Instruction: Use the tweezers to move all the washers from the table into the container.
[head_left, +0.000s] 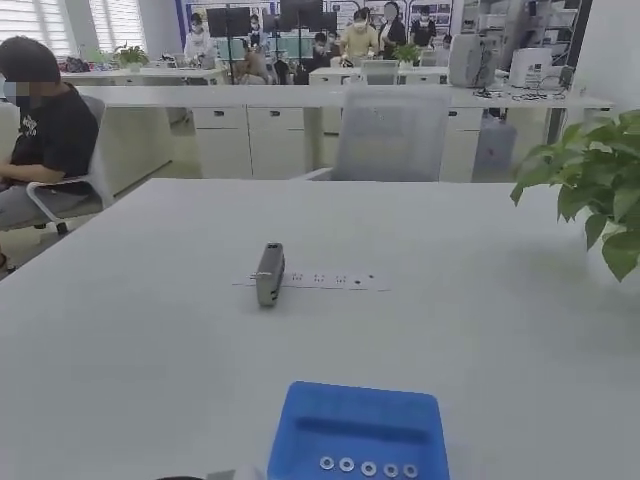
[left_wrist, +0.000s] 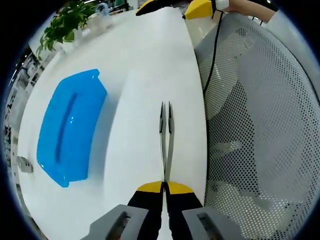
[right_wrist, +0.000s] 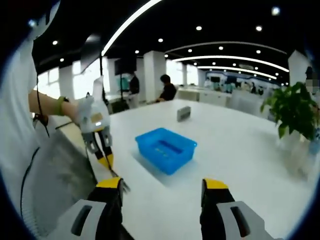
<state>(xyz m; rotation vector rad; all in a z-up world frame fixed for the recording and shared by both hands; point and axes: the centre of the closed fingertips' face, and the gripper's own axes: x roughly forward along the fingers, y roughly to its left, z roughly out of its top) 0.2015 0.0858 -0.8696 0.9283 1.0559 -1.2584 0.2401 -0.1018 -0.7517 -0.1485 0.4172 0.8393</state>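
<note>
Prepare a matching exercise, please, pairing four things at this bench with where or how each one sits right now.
Things:
1. washers
2. tweezers
3. right gripper
4. grey device

Places or states:
A. open, holding nothing
B. on the white paper strip
C. in a row in the blue container
D. clamped in the left gripper

Pairs: 1-C; 2-D; 3-A; 4-B

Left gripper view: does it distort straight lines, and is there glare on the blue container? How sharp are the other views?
Left gripper view: strong fisheye, the edge of the table bows; the blue container carries soft glare streaks; the tweezers sharp. Right gripper view: dark ceiling with bright lamps, soft toward its edges. Head view: even light, the washers slightly blurred.
</note>
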